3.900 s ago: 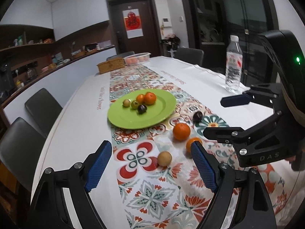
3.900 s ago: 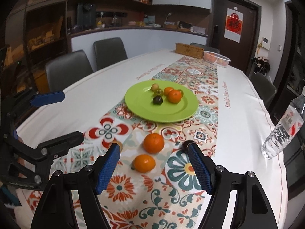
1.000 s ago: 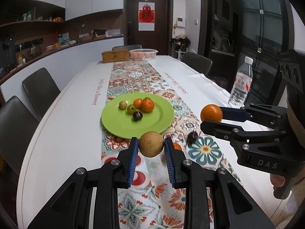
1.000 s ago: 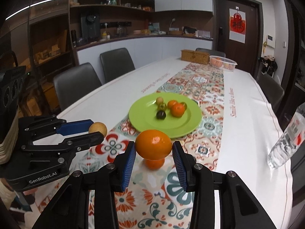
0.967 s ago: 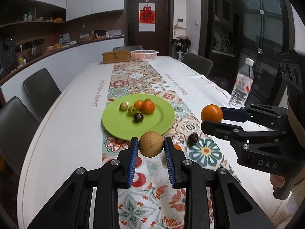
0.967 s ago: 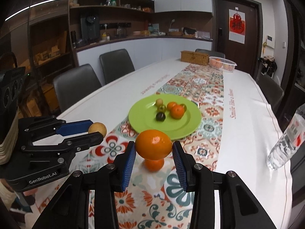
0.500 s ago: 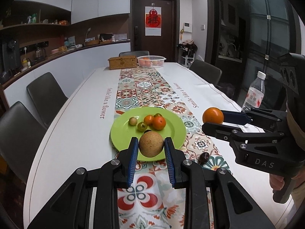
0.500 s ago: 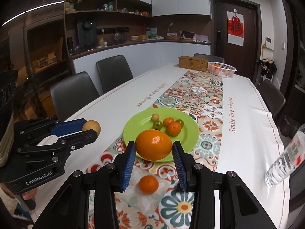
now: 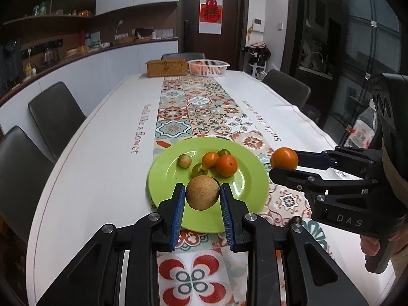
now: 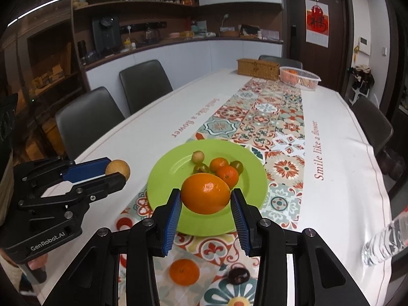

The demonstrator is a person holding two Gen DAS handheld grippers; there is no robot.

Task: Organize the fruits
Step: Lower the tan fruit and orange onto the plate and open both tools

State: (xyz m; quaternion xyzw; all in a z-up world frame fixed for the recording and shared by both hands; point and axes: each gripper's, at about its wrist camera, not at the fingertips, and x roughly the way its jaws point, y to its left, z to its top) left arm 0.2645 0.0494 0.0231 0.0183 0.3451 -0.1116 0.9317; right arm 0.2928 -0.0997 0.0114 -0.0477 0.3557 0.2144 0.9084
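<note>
A green plate (image 9: 163,178) (image 10: 168,176) lies on the patterned table runner and holds several small fruits: oranges, a pale round one and greenish ones. My left gripper (image 9: 202,199) is shut on a tan round fruit (image 9: 202,192) (image 10: 118,168), held in the air over the plate's near rim. My right gripper (image 10: 206,204) is shut on a large orange (image 10: 205,193) (image 9: 284,158), in the air above the plate's near side. On the runner in front of the plate lie a small orange (image 10: 184,271) and a dark plum (image 10: 238,275) (image 9: 295,220).
A water bottle (image 10: 385,239) (image 9: 362,127) stands near the table's right edge. At the far end are a wicker box (image 9: 166,67) and a white basket (image 9: 208,67) of fruit. Dark chairs (image 9: 54,117) line both sides. A hand (image 9: 374,247) grips the right tool.
Both grippers moved forward with their fruits, from above the runner in front of the plate to over the plate's near part. The small orange and plum stayed on the runner.
</note>
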